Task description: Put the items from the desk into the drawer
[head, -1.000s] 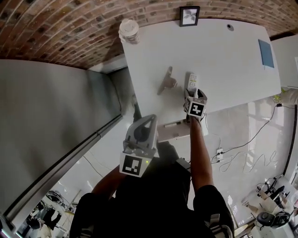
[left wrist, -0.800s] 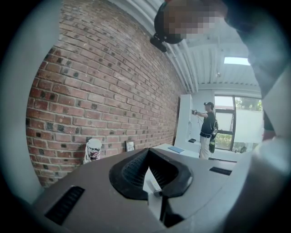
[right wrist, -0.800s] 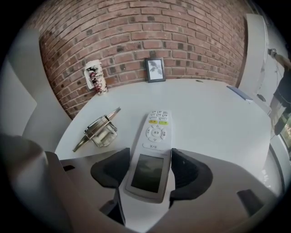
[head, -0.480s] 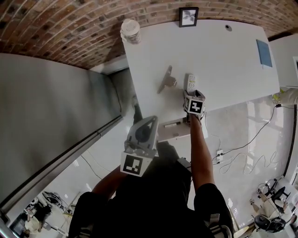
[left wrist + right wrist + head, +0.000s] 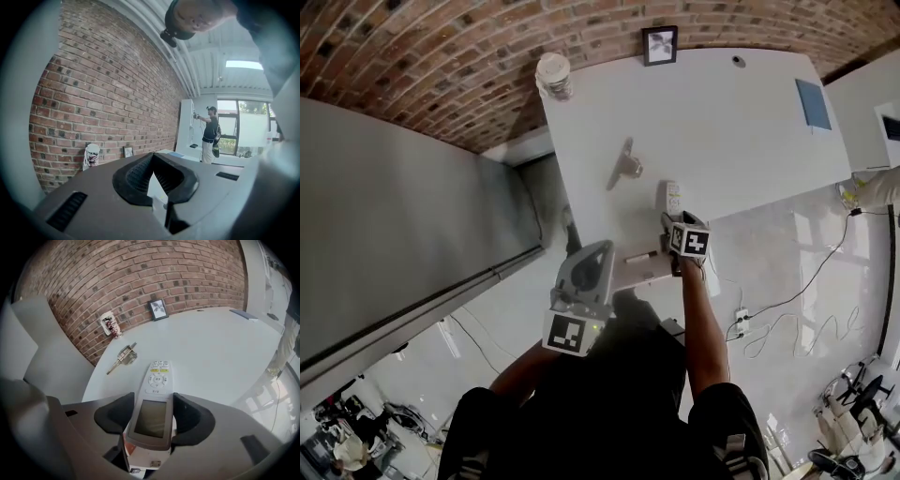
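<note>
Gripping with my right claw, I have both pads closed on the screen end of the remote. Its button end sticks out forward, over the near edge of the table. My left claw is pressed together with nothing in it, and it hangs outside the table's near left corner. The drawer seems to stand pulled out just under the table edge, close below my right claw.

I think the main danger is slipping. The pads hold only one end of a long, smooth body, so a quick tilt downward can make it swing or slide out. The free end can also knock the table edge if I lower too early. Open room is toward me and to my right, over the floor. The metal tool, the cup and the picture frame are well apart, farther back on the table.
</note>
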